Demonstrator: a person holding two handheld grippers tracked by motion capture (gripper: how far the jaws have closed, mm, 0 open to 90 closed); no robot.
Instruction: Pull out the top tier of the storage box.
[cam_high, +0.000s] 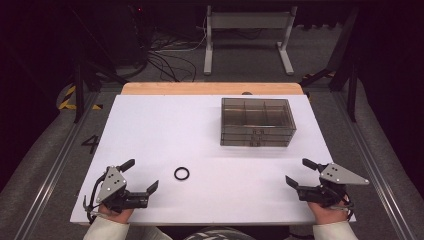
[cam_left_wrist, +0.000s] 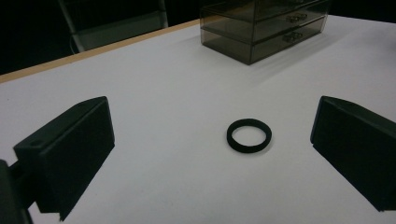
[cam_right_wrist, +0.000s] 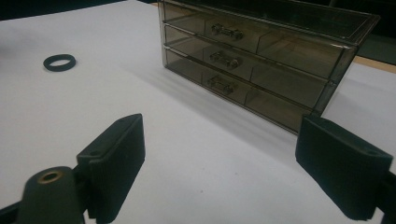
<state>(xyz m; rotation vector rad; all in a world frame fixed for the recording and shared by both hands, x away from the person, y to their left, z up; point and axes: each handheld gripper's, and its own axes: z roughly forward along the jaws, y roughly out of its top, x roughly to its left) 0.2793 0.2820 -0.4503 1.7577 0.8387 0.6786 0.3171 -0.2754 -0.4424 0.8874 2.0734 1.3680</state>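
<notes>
A small black ring (cam_high: 181, 173) lies flat on the white table (cam_high: 165, 130), near its front middle. My left gripper (cam_high: 141, 175) rests at the front left, open, its jaws spread and pointing toward the ring (cam_left_wrist: 249, 135), which lies a little ahead of them. A smoky transparent drawer box (cam_high: 257, 122) with three shut drawers stands toward the back right. At the front right my right gripper (cam_high: 300, 172) is open with nothing between its jaws, facing the drawer box (cam_right_wrist: 261, 60). Far off at the left of the right gripper view lies the ring (cam_right_wrist: 60, 62).
The white board sits on a wooden tabletop whose far edge (cam_high: 210, 88) shows behind it. Beyond the table are a white metal frame (cam_high: 247, 35) and loose cables on the dark floor. Metal rails run along both sides.
</notes>
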